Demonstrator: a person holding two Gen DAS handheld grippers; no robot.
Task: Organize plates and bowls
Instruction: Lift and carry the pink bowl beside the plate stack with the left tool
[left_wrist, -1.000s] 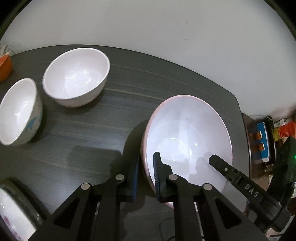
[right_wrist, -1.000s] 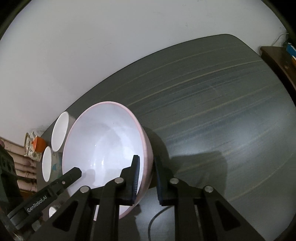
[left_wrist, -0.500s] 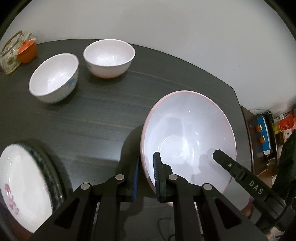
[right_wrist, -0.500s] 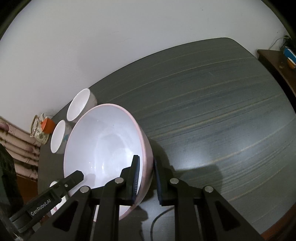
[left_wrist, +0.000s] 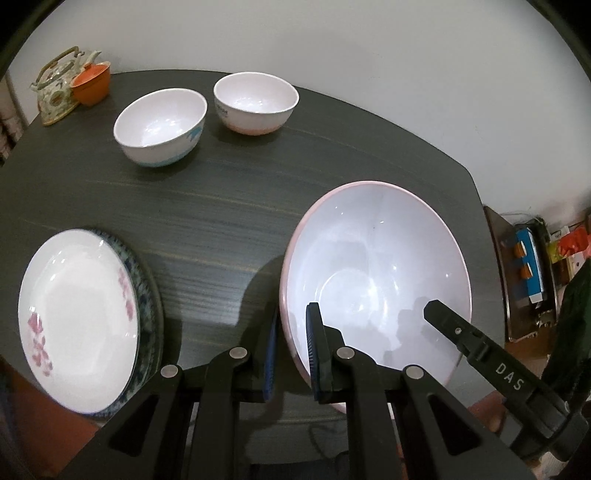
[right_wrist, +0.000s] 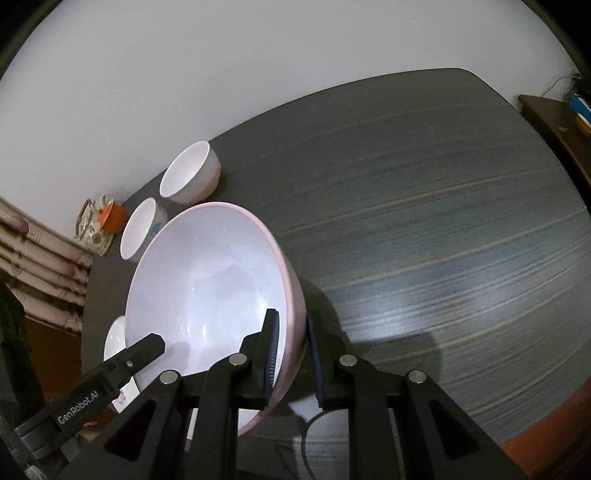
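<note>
A large pink-rimmed white bowl (left_wrist: 376, 273) is held above the dark table by both grippers. My left gripper (left_wrist: 291, 350) is shut on its left rim, one finger inside, one outside. My right gripper (right_wrist: 293, 354) is shut on its right rim (right_wrist: 291, 295) the same way. Two small white bowls stand at the back: one with a blue pattern (left_wrist: 160, 127) and one with a pink base (left_wrist: 256, 101); both show in the right wrist view (right_wrist: 142, 229) (right_wrist: 192, 171). A white plate with pink flowers (left_wrist: 79, 314) lies on a blue-patterned plate at the front left.
A patterned teapot (left_wrist: 55, 90) and an orange cup (left_wrist: 92, 83) stand at the table's (left_wrist: 221, 206) far left corner. A side shelf with boxes (left_wrist: 528, 266) is beyond the right edge. The right half of the table (right_wrist: 443, 221) is bare dark wood grain.
Both grippers have lifted and drawn the big bowl back toward the table's front. The small bowls now appear farther away, and the stacked plates and teapot have come into view.
</note>
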